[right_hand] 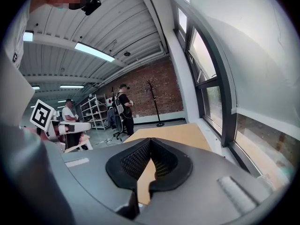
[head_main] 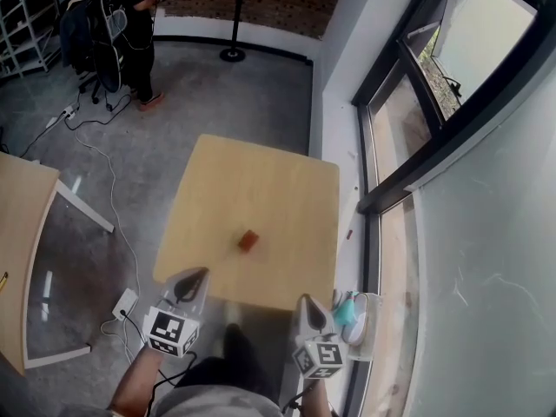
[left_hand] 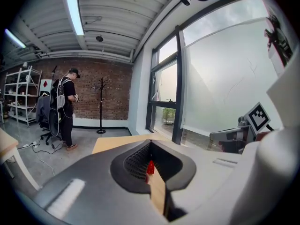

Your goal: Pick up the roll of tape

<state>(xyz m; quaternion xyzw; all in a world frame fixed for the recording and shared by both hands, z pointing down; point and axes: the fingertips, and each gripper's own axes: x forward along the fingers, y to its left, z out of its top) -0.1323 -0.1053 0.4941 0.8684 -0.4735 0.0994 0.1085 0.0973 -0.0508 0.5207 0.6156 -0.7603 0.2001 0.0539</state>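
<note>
The roll of tape point(head_main: 248, 241), small and reddish brown, lies on the square light-wood table point(head_main: 261, 189), a little nearer than its middle. My left gripper point(head_main: 200, 273) hovers at the table's near left edge, jaws shut and empty, pointing toward the roll. My right gripper point(head_main: 307, 301) sits at the near right edge, also shut and empty. In the left gripper view the roll of tape point(left_hand: 150, 167) shows as a red spot through the slit below the closed left gripper point(left_hand: 150, 142). The right gripper point(right_hand: 150, 140) looks along the table point(right_hand: 174, 134).
A person point(head_main: 135, 33) stands at the far left beside a chair, and a coat stand point(head_main: 233, 24) is behind. Another desk point(head_main: 22, 233) is at the left, with cables and a power strip point(head_main: 126, 302) on the floor. A dark-framed window wall point(head_main: 382, 146) runs along the right.
</note>
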